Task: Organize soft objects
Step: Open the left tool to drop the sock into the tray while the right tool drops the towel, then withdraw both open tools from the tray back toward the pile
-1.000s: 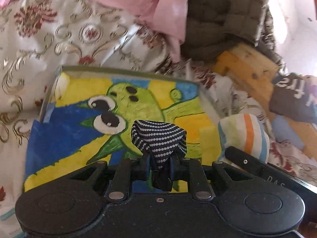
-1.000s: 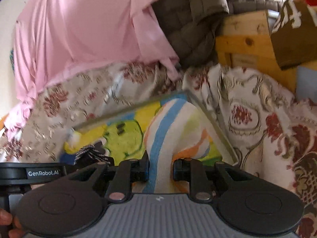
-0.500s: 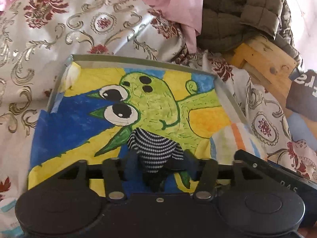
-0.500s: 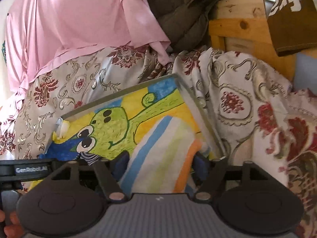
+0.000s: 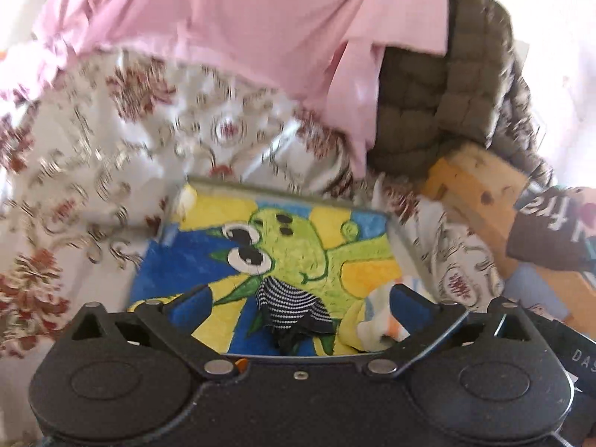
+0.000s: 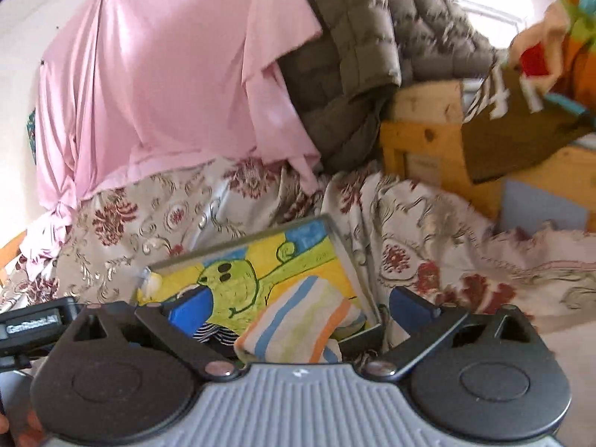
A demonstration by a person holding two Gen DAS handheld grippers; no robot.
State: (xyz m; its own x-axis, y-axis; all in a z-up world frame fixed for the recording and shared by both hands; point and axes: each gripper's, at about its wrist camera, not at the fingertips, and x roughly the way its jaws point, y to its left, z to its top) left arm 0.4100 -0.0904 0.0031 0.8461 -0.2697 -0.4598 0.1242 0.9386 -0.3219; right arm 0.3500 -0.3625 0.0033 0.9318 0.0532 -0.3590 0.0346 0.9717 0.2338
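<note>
Both sets of fingers just opened wide and hold nothing now. My left gripper (image 5: 301, 303) was pinched on the black-and-white striped piece (image 5: 288, 303) a second ago; jaws have just been opening, and the piece lies loose between them on the painted tray (image 5: 208, 287), over the green cartoon figure. My right gripper (image 6: 301, 303) did the same with the pastel striped cloth (image 6: 301, 324): released, it sits on the tray's near right corner, pads clear on both sides. The two pieces lie near each other on the tray, not touching as far as I can tell.

Compared with before, the tray looks smaller and further off in both views, so both hands have pulled back and up. I read that as two drops done.

Further back: floral bedspread (image 5: 93, 171), pink sheet (image 6: 156, 85), olive quilted jacket (image 6: 350, 59), wooden frame (image 6: 421, 138). Probably more soft things out there to fetch.
</note>
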